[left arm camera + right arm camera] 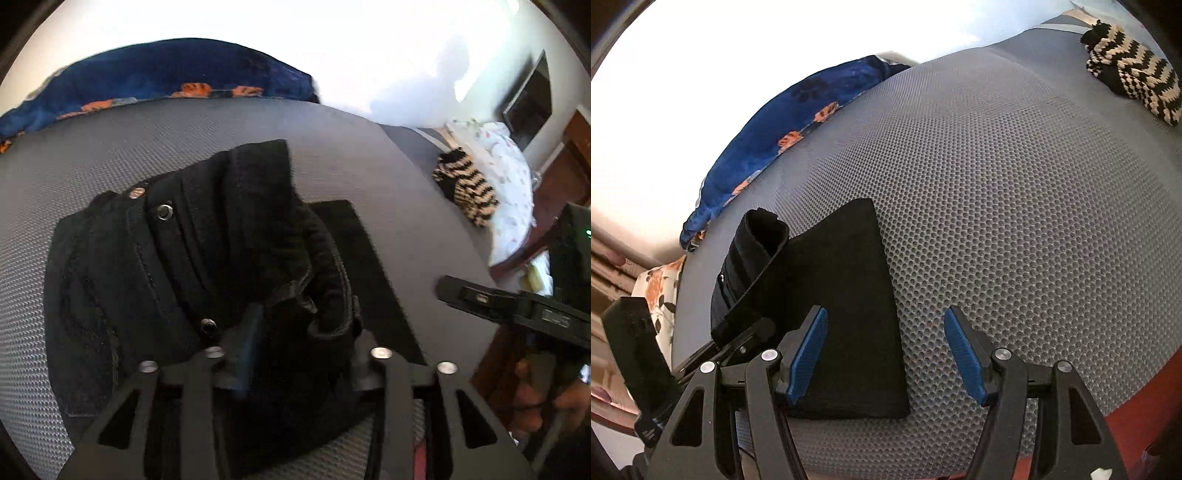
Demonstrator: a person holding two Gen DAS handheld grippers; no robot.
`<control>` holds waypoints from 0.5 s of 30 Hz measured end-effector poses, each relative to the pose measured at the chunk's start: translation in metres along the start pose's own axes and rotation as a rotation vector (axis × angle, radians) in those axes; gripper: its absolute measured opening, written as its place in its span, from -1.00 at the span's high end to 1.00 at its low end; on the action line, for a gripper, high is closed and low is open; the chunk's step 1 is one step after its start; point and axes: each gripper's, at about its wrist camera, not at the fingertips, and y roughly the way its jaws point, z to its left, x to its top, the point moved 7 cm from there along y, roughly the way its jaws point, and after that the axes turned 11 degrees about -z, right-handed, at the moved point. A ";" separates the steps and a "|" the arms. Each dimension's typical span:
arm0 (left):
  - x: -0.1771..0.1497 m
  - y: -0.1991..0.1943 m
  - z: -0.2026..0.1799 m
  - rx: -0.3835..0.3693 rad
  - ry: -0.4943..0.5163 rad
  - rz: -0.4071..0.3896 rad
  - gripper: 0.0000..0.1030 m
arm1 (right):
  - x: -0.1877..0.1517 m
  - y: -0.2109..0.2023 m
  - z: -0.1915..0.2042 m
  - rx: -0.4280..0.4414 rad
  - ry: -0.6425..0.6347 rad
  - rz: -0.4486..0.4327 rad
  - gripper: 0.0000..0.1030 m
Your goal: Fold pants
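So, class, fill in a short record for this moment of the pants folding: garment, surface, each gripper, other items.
garment: black pants, partly folded, waistband end lifted
surface: grey mesh mat
left gripper: shut on the pants
right gripper: open, fingers holding nothing
other items: striped knit garment at the far edge; blue patterned blanket beside the mat

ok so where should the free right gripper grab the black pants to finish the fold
Probably the near right corner of the flat folded panel of the black pants. That edge lies straight and thin on the grey mesh mat, right ahead of the open right hand-held gripper. Come in low from the right side, sliding one finger under. The left hand-held gripper already clamps the bunched waistband end.
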 end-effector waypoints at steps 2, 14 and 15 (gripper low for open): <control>0.000 -0.010 -0.007 -0.025 0.008 0.003 -0.15 | 0.002 0.004 0.004 0.010 -0.014 0.008 -0.23; -0.008 -0.098 0.077 0.074 -0.194 -0.130 -0.44 | -0.006 0.062 0.054 0.329 -0.032 0.254 -0.26; -0.009 -0.101 0.088 0.094 -0.225 -0.134 -0.44 | -0.007 0.070 0.056 0.344 -0.032 0.275 -0.26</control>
